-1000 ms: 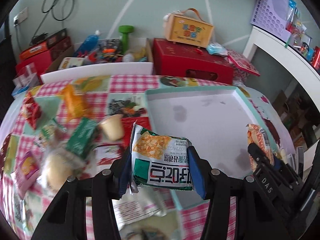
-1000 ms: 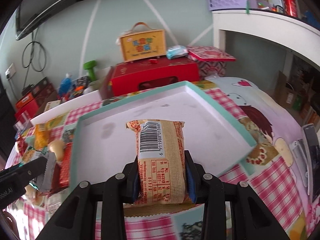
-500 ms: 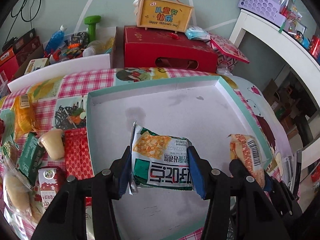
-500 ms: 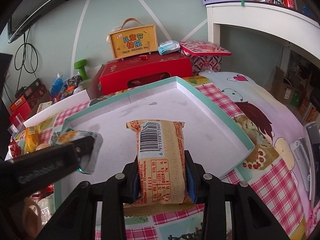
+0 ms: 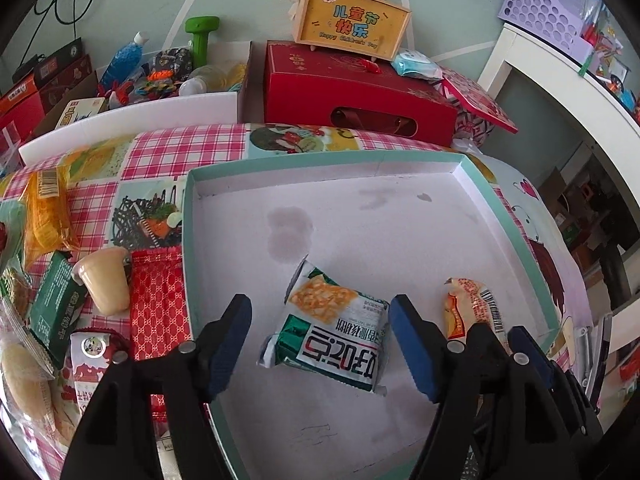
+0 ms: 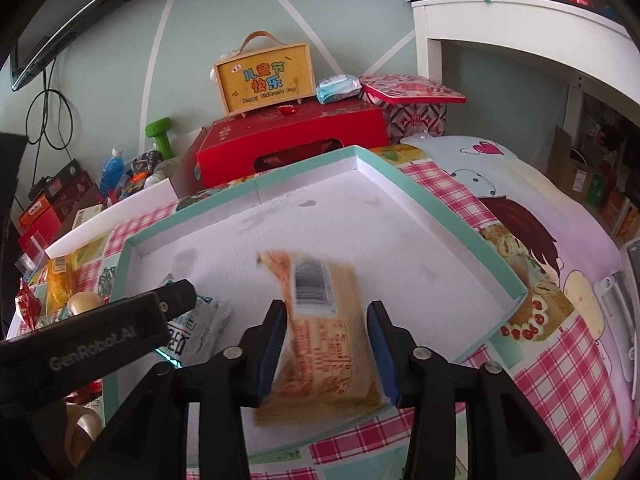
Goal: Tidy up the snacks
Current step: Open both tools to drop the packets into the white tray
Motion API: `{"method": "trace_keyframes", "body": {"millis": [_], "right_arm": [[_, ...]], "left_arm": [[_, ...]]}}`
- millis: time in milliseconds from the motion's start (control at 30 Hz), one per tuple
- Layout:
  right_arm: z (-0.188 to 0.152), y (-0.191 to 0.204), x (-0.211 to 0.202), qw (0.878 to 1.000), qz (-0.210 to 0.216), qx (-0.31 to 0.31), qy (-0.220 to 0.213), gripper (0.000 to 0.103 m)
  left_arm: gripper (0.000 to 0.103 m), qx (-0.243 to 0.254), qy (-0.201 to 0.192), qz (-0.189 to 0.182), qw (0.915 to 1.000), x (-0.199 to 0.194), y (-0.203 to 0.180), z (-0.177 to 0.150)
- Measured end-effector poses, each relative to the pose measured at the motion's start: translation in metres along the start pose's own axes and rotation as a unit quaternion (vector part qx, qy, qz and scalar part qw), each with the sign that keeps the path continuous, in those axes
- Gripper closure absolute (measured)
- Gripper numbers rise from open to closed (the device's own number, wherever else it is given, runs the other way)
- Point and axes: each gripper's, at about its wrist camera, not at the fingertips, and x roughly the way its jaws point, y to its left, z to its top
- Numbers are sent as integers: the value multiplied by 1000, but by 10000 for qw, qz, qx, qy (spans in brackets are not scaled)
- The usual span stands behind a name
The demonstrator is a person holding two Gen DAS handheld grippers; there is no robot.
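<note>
A wide white tray with a teal rim (image 5: 320, 158) lies on the checked tablecloth. In the left wrist view, my left gripper (image 5: 320, 320) hangs over the tray's near part with its jaws opening. A green-and-white snack packet (image 5: 332, 336) lies loose and askew on the tray floor between the fingers, clear of both pads. In the right wrist view, my right gripper (image 6: 326, 320) is over the tray's (image 6: 440, 216) near edge, its jaws also opening. An orange packet with a barcode (image 6: 320, 332) is blurred and tilted between the pads, slipping free.
Loose snacks crowd the cloth left of the tray: a yellow packet (image 5: 48, 208), a jelly cup (image 5: 106, 280), a red packet (image 5: 156, 300) and a green packet (image 5: 60, 304). A red gift box (image 5: 352, 92) bearing a yellow case (image 5: 352, 24) stands behind the tray. A white shelf (image 5: 560, 80) is to the right.
Both grippers have opened and let go of their packets. The green packet has dropped askew onto the tray floor and the orange one is tipping loose. Earlier the left gripper swung right over the tray.
</note>
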Motion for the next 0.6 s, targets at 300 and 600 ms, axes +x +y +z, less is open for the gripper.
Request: {"method": "trace_keyframes", "body": {"millis": [300, 600], "right_arm": [[-1, -9, 2, 9996, 4, 57, 277, 36], [-10, -1, 2, 9971, -210, -353, 639, 36]], "left_arm": [[30, -159, 55, -6, 9999, -13, 5, -10], [29, -391, -98, 130, 9991, -40, 23, -21]]}}
